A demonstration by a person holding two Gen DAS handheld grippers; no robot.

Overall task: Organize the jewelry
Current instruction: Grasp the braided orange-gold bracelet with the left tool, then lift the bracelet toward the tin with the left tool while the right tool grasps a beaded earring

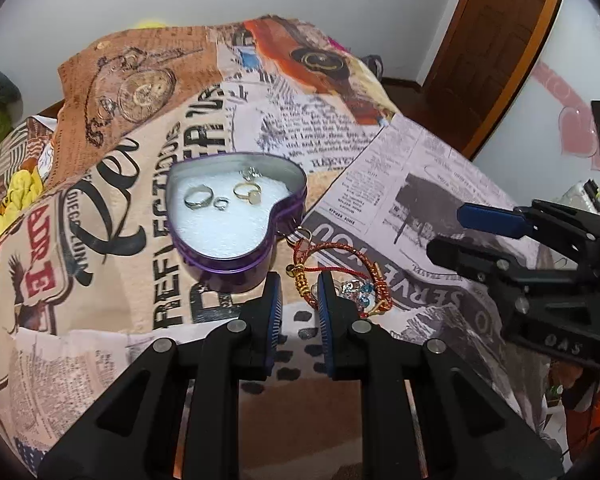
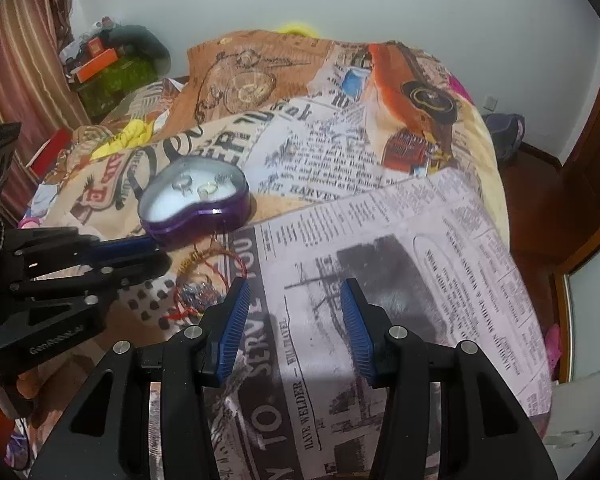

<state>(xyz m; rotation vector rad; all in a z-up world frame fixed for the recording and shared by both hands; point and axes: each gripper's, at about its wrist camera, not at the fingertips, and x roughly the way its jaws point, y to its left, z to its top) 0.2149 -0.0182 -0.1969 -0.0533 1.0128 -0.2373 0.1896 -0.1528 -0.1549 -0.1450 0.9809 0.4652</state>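
Note:
A purple heart-shaped tin [image 1: 236,258] with white padding lies open on the bed and holds a silver ring [image 1: 198,197], a small ring [image 1: 221,203], a gold ring [image 1: 247,192] and a sparkly piece [image 1: 251,173]. The tin also shows in the right wrist view [image 2: 198,222]. A pile of red cord bracelets with gold and blue beads [image 1: 340,276] lies just right of the tin, also seen in the right wrist view [image 2: 204,280]. My left gripper [image 1: 299,292] is open, its tips at the pile's near edge, holding nothing. My right gripper [image 2: 294,300] is open and empty over the bedspread, right of the pile.
The newspaper-print bedspread [image 2: 380,240] covers the bed. Yellow cloth [image 2: 128,138] and boxes [image 2: 100,64] lie at the far left. A wooden door [image 1: 496,52] and floor [image 2: 540,208] are to the right.

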